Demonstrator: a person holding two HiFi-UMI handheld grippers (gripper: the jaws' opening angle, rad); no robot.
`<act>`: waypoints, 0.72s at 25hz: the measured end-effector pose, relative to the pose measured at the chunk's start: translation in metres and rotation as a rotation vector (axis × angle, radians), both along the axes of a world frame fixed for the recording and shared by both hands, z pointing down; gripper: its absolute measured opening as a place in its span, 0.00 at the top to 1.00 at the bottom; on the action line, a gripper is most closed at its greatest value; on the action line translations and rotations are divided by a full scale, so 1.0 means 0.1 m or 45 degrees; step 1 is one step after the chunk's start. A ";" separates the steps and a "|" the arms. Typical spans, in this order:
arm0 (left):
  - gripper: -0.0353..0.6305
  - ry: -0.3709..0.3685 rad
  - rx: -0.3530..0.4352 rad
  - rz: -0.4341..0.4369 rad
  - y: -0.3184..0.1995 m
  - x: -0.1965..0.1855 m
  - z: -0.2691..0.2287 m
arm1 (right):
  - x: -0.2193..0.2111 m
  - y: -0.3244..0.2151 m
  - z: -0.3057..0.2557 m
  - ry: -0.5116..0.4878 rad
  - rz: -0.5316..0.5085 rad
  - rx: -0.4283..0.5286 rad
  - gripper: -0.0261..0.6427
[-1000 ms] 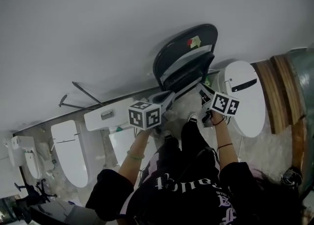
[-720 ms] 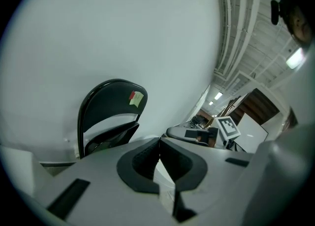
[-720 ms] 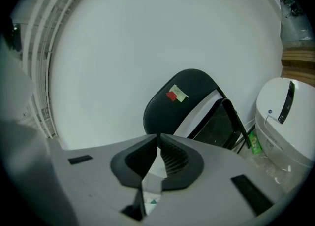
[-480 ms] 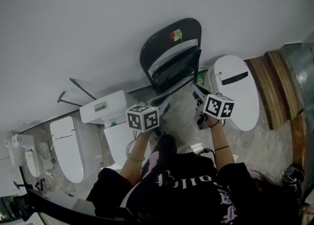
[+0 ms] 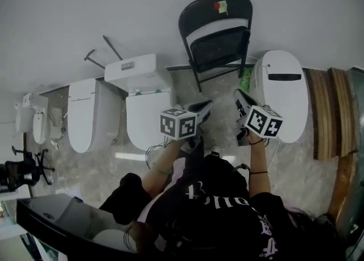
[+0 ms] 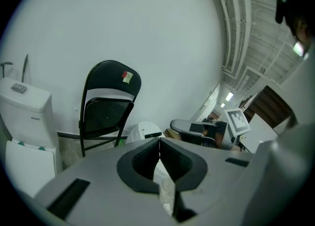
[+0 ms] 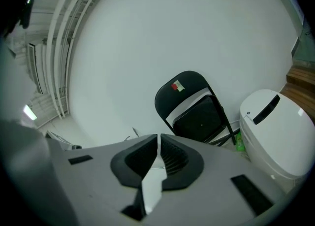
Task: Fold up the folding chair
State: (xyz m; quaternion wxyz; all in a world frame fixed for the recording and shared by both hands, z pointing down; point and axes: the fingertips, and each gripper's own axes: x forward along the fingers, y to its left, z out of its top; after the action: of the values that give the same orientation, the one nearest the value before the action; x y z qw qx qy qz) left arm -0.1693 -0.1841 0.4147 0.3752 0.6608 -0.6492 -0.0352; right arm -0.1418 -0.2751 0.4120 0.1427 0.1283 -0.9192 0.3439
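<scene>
The black folding chair (image 5: 219,27) stands folded flat against the white wall, with a small red and green sticker on its backrest. It also shows as the chair (image 6: 106,107) in the left gripper view and the chair (image 7: 194,107) in the right gripper view. My left gripper (image 5: 206,106) and right gripper (image 5: 239,96) hang side by side in front of it, well apart from the chair. Both point toward it. The left gripper (image 6: 159,141) is shut with nothing in it. The right gripper (image 7: 158,139) has its jaws together and nothing between them.
A white toilet with a tank (image 5: 142,100) stands left of the chair and another white toilet (image 5: 281,100) right of it. A third toilet (image 5: 91,115) is farther left. A green bottle (image 5: 245,78) sits by the chair's foot. Wooden boards (image 5: 324,112) lean at the right.
Both grippers have drawn back from the chair, which they were close to a second ago. The chair now stands alone against the wall, farther off.
</scene>
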 end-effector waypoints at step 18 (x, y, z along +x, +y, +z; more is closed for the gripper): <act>0.94 -0.050 0.008 -0.083 1.42 0.28 -0.07 | 0.22 1.24 -0.05 -0.025 -0.078 0.043 0.91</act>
State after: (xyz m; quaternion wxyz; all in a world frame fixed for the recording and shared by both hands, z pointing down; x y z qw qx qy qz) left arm -0.1408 -0.0421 0.4082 0.3588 0.6409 -0.6776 -0.0364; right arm -0.1195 -0.1506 0.4066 0.1418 0.0991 -0.9297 0.3252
